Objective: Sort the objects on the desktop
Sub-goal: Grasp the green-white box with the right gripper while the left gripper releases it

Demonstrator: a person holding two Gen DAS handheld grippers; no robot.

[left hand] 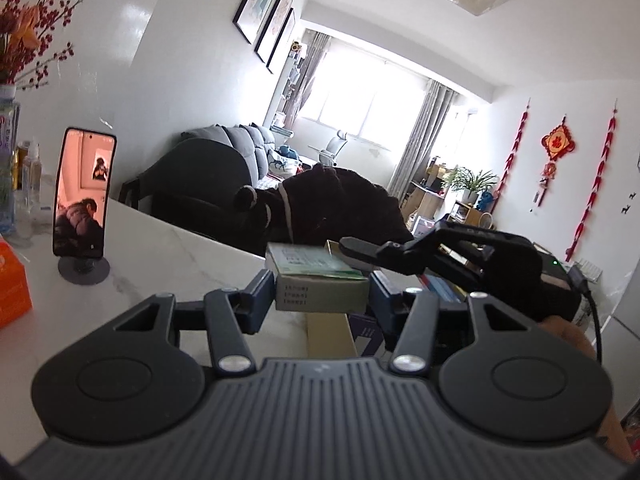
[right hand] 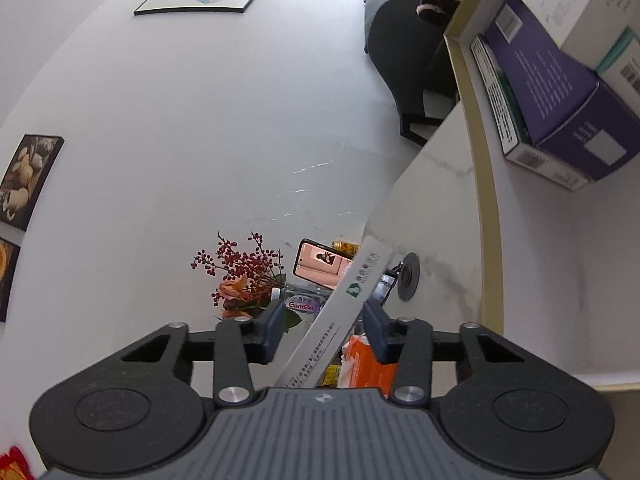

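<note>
My left gripper [left hand: 322,300] is shut on a small green-and-white carton [left hand: 320,280], held level above a cream-rimmed storage box [left hand: 326,334]. The right gripper [left hand: 400,256], in a black-gloved hand, hovers just right of that carton. In the right wrist view the right gripper [right hand: 326,332] holds a long flat white box [right hand: 344,304] slanted between its fingers, off the table. The storage box [right hand: 490,208] lies to the right, with a purple carton [right hand: 560,92], a green-edged carton [right hand: 502,108] and a white carton [right hand: 568,0] stacked in it.
A phone on a round stand [left hand: 84,200] stands on the white marble table [left hand: 160,256]. An orange tissue pack [left hand: 12,292], bottles [left hand: 30,184] and a vase of red berries [left hand: 28,32] crowd the left end. A dark chair with a coat [left hand: 320,204] is behind the table.
</note>
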